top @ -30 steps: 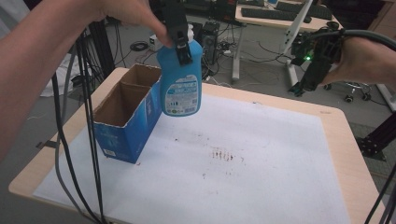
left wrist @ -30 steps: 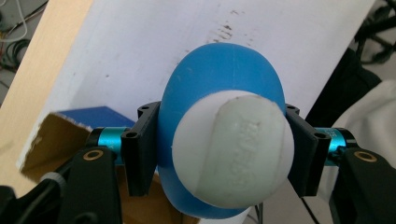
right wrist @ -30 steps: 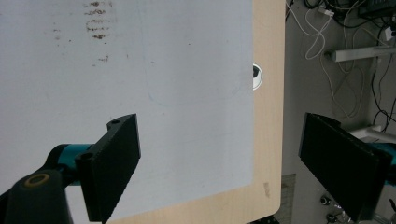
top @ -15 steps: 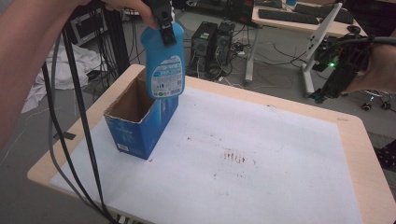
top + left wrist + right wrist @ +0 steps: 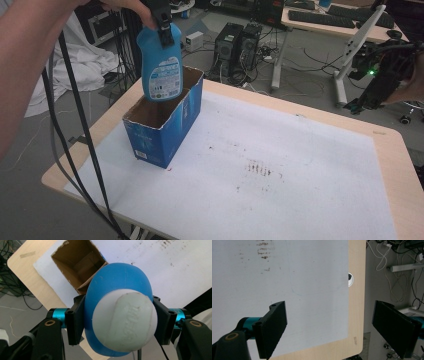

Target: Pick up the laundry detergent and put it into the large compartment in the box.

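Overhead, blue bottle [image 5: 161,62] above open box [image 5: 165,120] — white cap [image 5: 124,319] between fingers [image 5: 75,320].

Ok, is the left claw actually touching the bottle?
Touching. In the left gripper view both jaws of the left claw press flat against the bottle just below its white cap, no gap either side.

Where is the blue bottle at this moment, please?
In the high view the blue bottle hangs upright at the table's left side, clamped by the left hand-held gripper, its base just above the open cardboard box.
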The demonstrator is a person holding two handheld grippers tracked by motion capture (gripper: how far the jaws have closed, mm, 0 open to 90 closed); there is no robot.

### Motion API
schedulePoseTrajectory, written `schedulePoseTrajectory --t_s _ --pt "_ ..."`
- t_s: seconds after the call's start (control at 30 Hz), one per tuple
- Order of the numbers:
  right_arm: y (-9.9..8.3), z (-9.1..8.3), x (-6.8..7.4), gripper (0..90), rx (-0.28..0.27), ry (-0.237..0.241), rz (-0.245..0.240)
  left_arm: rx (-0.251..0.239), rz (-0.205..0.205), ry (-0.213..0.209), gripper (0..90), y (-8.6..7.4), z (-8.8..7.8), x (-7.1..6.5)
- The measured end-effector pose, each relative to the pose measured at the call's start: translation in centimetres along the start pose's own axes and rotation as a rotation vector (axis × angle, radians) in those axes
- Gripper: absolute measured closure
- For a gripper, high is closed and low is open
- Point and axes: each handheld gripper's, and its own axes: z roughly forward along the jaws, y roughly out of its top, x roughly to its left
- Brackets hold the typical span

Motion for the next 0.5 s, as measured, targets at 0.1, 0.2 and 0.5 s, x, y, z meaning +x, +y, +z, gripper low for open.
schedulePoseTrajectory --t_s 0.1,0.2,0.5 --pt "0.1 0.0 0.0 11.9 0.002 0.000 0.003 0.011 -0.009 0.002 37.2 -0.4 0.6 0.4" --pt "0.1 0.0 0.1 11.9 0.003 -0.002 0.004 0.021 -0.019 0.003 37.2 -0.7 1.3 0.7" --pt "0.1 -0.1 0.2 11.9 0.009 -0.003 0.005 0.032 -0.017 -0.030 37.2 -1.4 4.7 1.1"
